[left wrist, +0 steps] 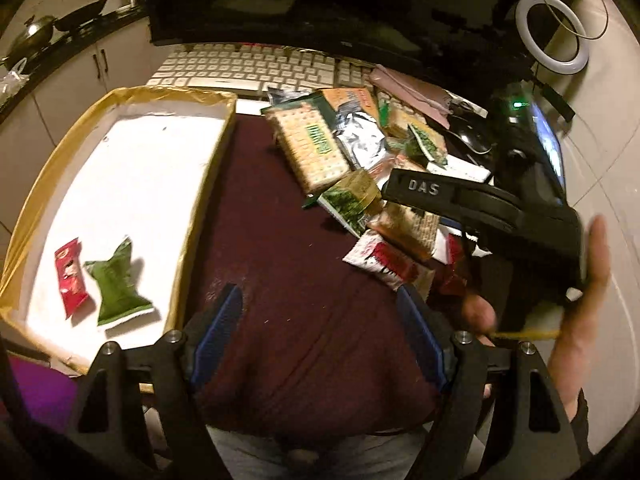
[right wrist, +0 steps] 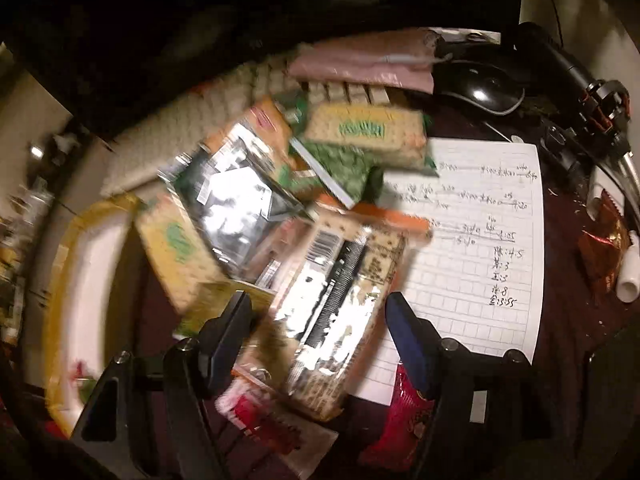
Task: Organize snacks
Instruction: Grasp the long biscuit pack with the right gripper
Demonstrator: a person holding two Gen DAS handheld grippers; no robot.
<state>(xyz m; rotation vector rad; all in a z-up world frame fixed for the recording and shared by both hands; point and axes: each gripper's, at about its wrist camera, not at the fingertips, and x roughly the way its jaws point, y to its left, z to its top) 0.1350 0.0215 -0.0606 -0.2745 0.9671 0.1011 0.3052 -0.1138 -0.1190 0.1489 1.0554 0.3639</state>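
Note:
A white tray with a yellow rim sits at the left and holds a red snack packet and a green packet. A pile of snack packs lies on the maroon cloth to the right. My left gripper is open and empty above bare cloth. My right gripper reaches over the pile. In the right wrist view the right gripper is open, its jaws on either side of a cracker pack lying silver side up. The view is blurred.
A white keyboard and a dark monitor stand behind the pile. A black mouse, a lined paper sheet, a pink pouch and a ring light are at the right.

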